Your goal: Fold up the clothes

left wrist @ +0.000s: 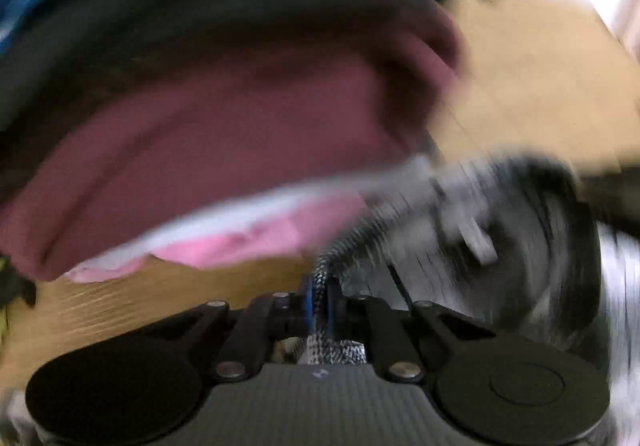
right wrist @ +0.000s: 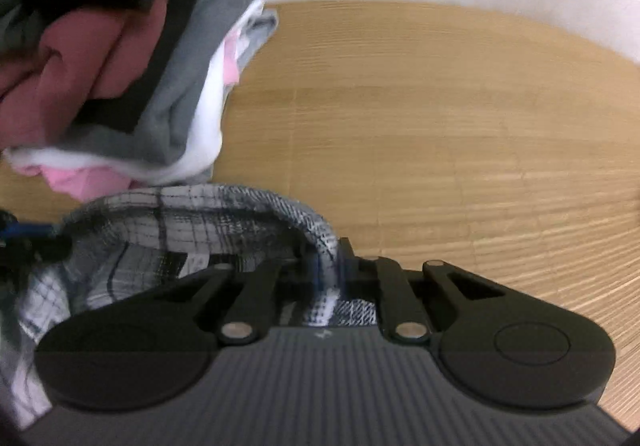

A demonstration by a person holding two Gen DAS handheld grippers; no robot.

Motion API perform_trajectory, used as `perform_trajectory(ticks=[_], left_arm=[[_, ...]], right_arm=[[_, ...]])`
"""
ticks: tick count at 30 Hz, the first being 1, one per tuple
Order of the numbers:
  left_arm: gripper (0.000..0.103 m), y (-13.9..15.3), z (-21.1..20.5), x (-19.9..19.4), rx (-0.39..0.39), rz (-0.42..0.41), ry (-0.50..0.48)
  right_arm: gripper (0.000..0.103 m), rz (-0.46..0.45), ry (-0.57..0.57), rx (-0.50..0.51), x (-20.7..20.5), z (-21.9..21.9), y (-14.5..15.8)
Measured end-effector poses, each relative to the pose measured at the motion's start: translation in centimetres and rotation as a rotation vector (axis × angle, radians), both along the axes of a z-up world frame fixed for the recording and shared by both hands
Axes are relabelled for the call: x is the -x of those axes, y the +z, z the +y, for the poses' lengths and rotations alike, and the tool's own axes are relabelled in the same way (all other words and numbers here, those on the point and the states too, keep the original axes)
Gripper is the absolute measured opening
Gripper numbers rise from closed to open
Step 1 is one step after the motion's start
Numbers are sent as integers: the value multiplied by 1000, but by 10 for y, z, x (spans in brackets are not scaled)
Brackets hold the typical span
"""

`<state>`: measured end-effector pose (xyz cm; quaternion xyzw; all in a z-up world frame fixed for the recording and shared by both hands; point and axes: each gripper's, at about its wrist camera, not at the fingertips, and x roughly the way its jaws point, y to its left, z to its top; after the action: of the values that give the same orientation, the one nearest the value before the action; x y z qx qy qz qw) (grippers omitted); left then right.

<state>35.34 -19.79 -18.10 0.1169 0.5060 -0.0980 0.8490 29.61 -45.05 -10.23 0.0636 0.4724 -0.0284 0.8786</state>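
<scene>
My left tool (left wrist: pixel 319 302) and right tool (right wrist: pixel 334 274) each clench the plaid shirt (right wrist: pixel 180 222) above the wooden bench (right wrist: pixel 440 126), beside stacked clothes (right wrist: pixel 120 66).

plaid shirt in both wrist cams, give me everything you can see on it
The plaid shirt is a thin woven fabric, checked black, grey and white, with a small label showing inside. It is crumpled, not yet folded, and lies low over the wooden table beside the pile of clothes. The right gripper is shut on a rolled edge of it; the left gripper is shut on another part. The left view is blurred.
</scene>
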Motion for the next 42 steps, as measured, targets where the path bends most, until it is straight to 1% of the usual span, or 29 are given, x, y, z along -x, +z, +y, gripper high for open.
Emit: perform_trajectory(ticks=[2, 4, 7, 8, 9, 10, 11, 12, 13, 14, 15, 16, 17, 18, 19, 22, 23, 24, 26, 28, 30, 31, 33, 36, 38, 39, 40, 41, 42], left_arm=[[7, 0, 11, -2, 104, -61, 100], [6, -10, 17, 0, 169, -109, 187], [8, -24, 18, 5, 218, -166, 218], [9, -23, 23, 7, 252, -160, 218], [18, -21, 29, 9, 286, -152, 217], [35, -16, 36, 14, 321, -137, 202], [43, -8, 46, 24, 356, -136, 186], [55, 1, 59, 43, 391, -171, 206], [63, 10, 72, 61, 426, -207, 228], [65, 16, 84, 80, 467, -242, 280], [65, 17, 92, 95, 503, -237, 325], [64, 17, 100, 110, 538, -227, 365], [62, 12, 99, 118, 559, -177, 368], [56, 8, 98, 126, 577, -129, 370], [48, 3, 94, 131, 565, -95, 366], [48, -12, 78, 142, 418, -71, 401], [48, -18, 76, 144, 382, -52, 415], [48, -24, 78, 146, 366, -30, 433], [48, -27, 73, 150, 378, 2, 445], [48, -24, 70, 146, 452, 14, 424], [47, -20, 66, 136, 485, 8, 388], [32, -21, 59, 128, 479, 0, 366], [8, -23, 42, 115, 442, 0, 325], [7, -24, 14, 100, 391, -5, 200], [6, -28, -12, 90, 296, 26, 65], [6, -31, -21, 87, 253, 30, 23], [7, -31, -22, 87, 239, 29, 13], [9, -29, -17, 89, 260, 31, 30], [20, -26, -7, 96, 291, 33, 57]], right_arm=[[11, -26, -34, -4, -1, -2, 2], [11, -53, -69, -9, -1, -4, 5], [12, -52, -87, -15, -6, -2, -4], [14, -60, -83, -15, -5, 0, -7], [15, -69, -75, -20, -3, 1, -6], [18, -84, -65, -40, 5, -4, -1], [22, -101, -54, -63, 14, -11, 4], [23, -160, -59, -98, 32, -18, 12], [27, -227, -66, -136, 52, -25, 21], [31, -277, -93, -167, 73, -31, 25], [32, -302, -135, -189, 97, -35, 26], [33, -302, -160, -194, 115, -35, 24], [32, -304, -166, -197, 128, -33, 21], [32, -311, -164, -200, 141, -29, 16], [32, -311, -165, -199, 149, -24, 11], [32, -289, -198, -226, 149, -18, -3], [32, -277, -204, -235, 148, -18, -5], [32, -260, -200, -245, 141, -17, -6], [32, -214, -163, -260, 133, -14, -7], [32, -192, -130, -262, 135, -12, -6], [28, -184, -132, -270, 137, -8, -4], [18, -176, -137, -277, 139, -5, -3], [14, -169, -149, -291, 139, 4, -3], [11, -168, -170, -310, 135, 11, -9], [10, -167, -180, -344, 127, 9, -14], [10, -175, -181, -371, 122, 7, -17], [10, -189, -182, -404, 115, 5, -18], [9, -203, -184, -438, 108, 3, -19], [9, -217, -185, -473, 102, 1, -20]])
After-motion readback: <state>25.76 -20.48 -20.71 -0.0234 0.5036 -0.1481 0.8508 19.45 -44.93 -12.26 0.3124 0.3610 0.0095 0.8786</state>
